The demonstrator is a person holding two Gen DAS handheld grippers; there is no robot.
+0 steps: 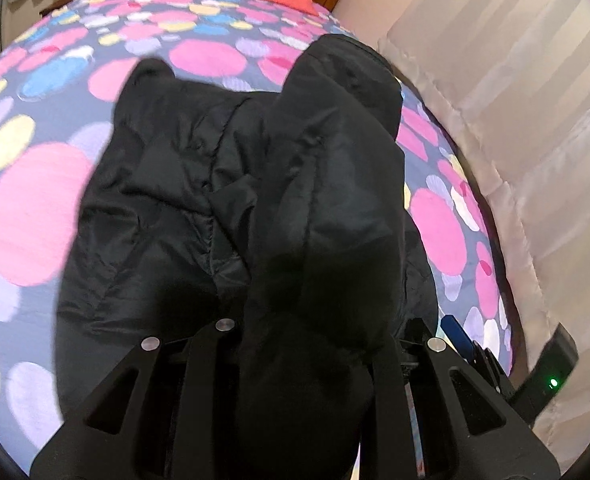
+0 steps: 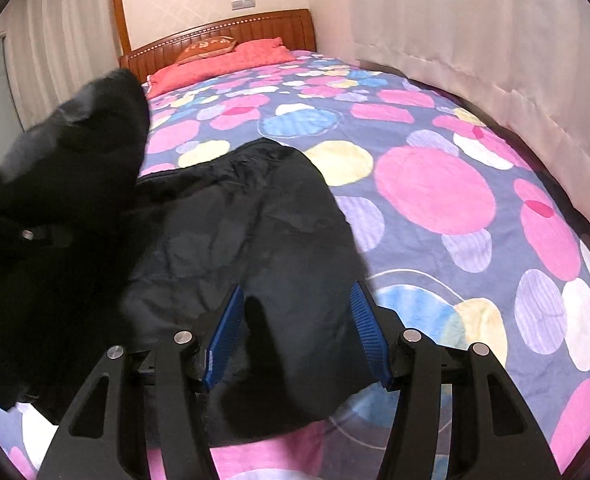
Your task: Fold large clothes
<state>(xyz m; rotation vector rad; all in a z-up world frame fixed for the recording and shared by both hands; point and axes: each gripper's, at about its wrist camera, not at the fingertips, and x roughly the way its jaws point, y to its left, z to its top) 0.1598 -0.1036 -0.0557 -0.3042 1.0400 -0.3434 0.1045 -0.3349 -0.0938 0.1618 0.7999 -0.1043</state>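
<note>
Mostly hidden — left hand-held gripper (image 1: 315, 360) fingertips, buried under black jacket (image 1: 199, 200)

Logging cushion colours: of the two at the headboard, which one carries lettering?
The brown cushion, propped against the headboard; the red pillow in front of it is plain.

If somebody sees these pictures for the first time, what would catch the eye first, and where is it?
The black jacket dominates, lying crumpled on the near end of the bed, with part of it lifted by the left gripper. Beneath it spreads the bedspread with big pink, blue and yellow circles. The right gripper has its blue-padded jaws apart on either side of a jacket fold.
</note>
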